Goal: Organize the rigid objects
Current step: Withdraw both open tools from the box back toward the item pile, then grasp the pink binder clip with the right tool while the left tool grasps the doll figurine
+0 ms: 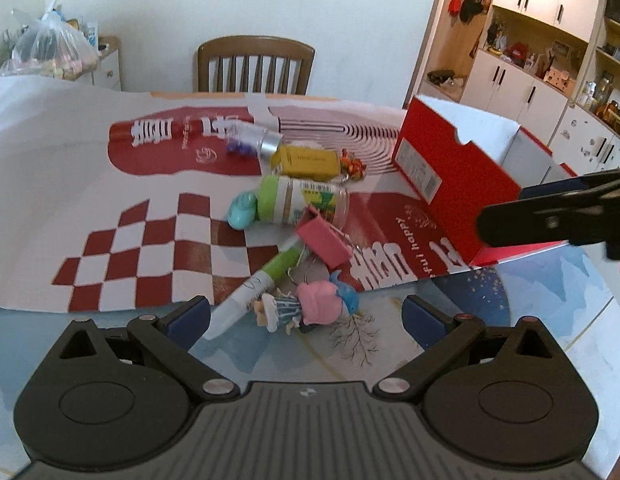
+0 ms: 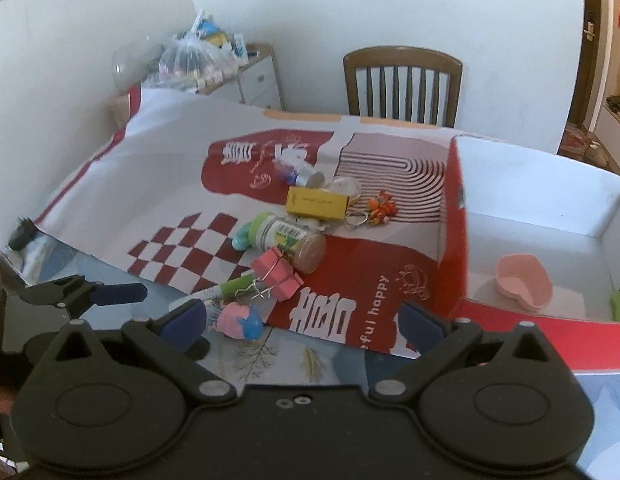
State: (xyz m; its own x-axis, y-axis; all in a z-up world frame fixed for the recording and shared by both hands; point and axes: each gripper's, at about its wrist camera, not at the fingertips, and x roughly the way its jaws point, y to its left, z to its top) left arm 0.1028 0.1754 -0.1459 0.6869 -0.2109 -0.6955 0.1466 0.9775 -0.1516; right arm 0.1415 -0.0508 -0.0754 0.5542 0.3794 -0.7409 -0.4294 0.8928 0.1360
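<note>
White walls, wooden chair point(image 1: 255, 65), shelving point(image 1: 549, 52)

Each hand-held claw is a matte black body with two round domed housings, silver pivot pins and small red-tipped screws on angled link arms. The left claw point(image 1: 306, 316) and right claw point(image 2: 302, 320) both carry dark blue finger pads point(image 1: 188, 317) (ribbed grey-black plate behind).

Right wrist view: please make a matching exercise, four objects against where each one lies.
Objects:
1. pink heart dish
2. yellow box
3. pink binder clip
4. plastic bag

Places:
A. on the cabinet by the wall
B. inside the red box
C. against the green-capped bottle
D. beside the orange keychain

Pairs: 1-B, 2-D, 3-C, 4-A
</note>
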